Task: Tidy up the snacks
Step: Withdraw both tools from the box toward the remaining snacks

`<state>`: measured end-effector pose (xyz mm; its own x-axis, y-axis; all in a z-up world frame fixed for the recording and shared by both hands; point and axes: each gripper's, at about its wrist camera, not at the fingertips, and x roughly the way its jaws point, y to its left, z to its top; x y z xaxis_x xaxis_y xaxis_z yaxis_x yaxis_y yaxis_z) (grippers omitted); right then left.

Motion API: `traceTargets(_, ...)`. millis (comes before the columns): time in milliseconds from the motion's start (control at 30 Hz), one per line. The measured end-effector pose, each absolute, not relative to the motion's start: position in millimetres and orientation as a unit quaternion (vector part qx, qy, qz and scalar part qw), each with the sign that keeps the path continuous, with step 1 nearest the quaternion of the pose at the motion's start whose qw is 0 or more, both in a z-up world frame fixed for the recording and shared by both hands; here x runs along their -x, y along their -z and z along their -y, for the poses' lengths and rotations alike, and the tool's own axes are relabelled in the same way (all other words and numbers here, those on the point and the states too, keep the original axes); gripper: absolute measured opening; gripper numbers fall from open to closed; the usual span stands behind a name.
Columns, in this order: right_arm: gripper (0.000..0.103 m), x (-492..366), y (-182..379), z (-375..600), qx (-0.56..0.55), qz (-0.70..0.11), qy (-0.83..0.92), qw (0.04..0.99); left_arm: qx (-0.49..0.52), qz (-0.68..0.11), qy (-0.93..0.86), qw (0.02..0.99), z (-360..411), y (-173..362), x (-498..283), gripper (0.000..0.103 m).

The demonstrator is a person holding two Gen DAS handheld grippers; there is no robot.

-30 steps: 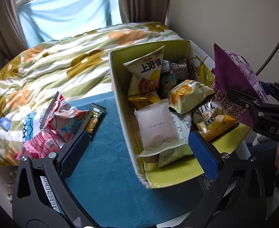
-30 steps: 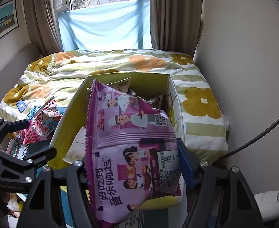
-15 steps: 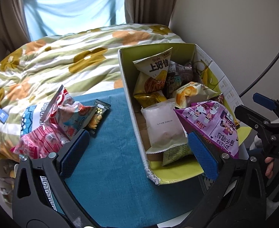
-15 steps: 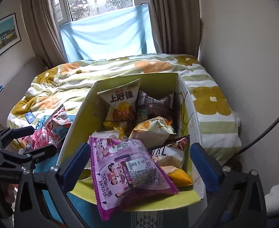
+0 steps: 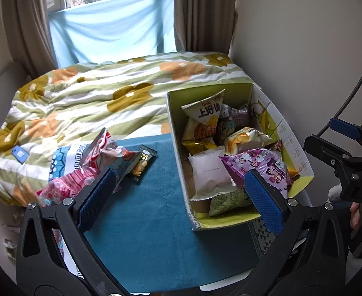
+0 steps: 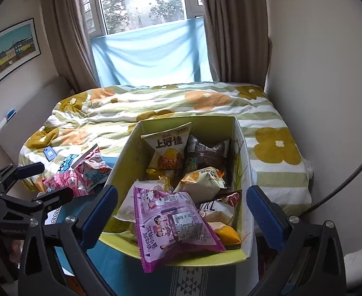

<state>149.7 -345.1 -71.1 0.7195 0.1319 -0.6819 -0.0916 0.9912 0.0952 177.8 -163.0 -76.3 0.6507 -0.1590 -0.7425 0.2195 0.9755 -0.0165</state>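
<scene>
A yellow-green cardboard box (image 5: pixel 302 157) (image 6: pixel 129 153) holds several snack bags. A purple snack bag (image 6: pixel 173 224) (image 5: pixel 257 165) lies on top at the box's near end, overhanging the rim. My right gripper (image 6: pixel 182 209) is open and empty, above and behind that bag; it also shows at the right edge of the left wrist view (image 5: pixel 339 138). My left gripper (image 5: pixel 181 194) is open and empty above the blue cloth (image 5: pixel 156 212). Loose pink and red snack bags (image 5: pixel 87 170) (image 6: pixel 82 172) and a small dark packet (image 5: pixel 142 164) lie left of the box.
The box and cloth rest on a table at the foot of a bed with a flowered duvet (image 5: pixel 107 93). A small blue card (image 5: pixel 20 154) lies on the duvet. A wall (image 6: pixel 316 74) is close on the right, with a black cable (image 5: pixel 353 91).
My right gripper opened and let the purple bag drop into the box, then pulled back and up. My left gripper also drew back and tilted up, showing more of the room.
</scene>
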Motion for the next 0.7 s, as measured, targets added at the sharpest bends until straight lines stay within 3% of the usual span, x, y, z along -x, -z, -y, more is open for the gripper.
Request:
traceTargets(333,0.103,-137,41,316,-0.015,-0.331,-0.121,0.936,-0.017,-0.375,0.052,0.925,124,46,-142,0.103)
traceTargets(700,0.103,-158,31,248,-0.025,-0.315,-0.168,0.934,0.02,-0.381,-0.002,0.924,16,55,-136,0.103)
